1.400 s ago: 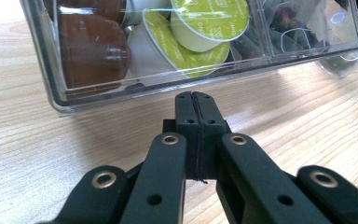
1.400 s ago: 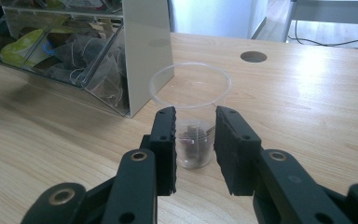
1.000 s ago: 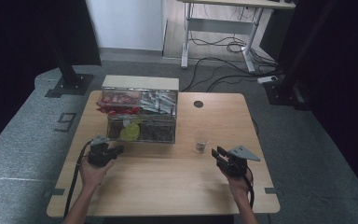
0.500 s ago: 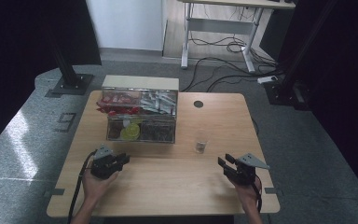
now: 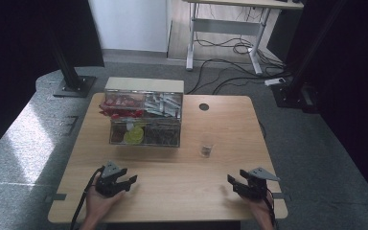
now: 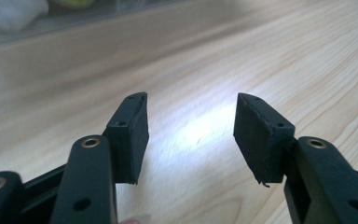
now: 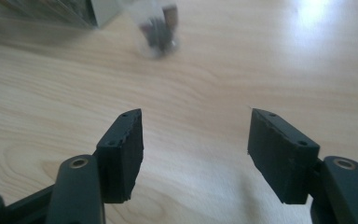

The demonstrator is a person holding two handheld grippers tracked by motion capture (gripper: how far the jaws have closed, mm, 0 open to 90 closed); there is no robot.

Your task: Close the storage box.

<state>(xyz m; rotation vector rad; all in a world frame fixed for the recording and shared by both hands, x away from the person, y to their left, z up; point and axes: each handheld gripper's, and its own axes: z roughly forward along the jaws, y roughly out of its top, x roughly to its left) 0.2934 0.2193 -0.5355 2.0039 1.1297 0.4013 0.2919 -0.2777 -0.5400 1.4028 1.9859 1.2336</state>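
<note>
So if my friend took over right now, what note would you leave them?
Left gripper: jaws have just been opening, nothing between them, low over the pale wooden table near its front left.
Right gripper: jaws have just been opening too, empty, near the front right edge.
Things: the small clear glass cup stands upright right of the middle, with something dark inside. The clear plastic compartment box of packets sits at the back left, apart from the cup.
Done: neither gripper touches anything.
Left: probably reach forward to the cup or box; what goes where is unclear.
</note>
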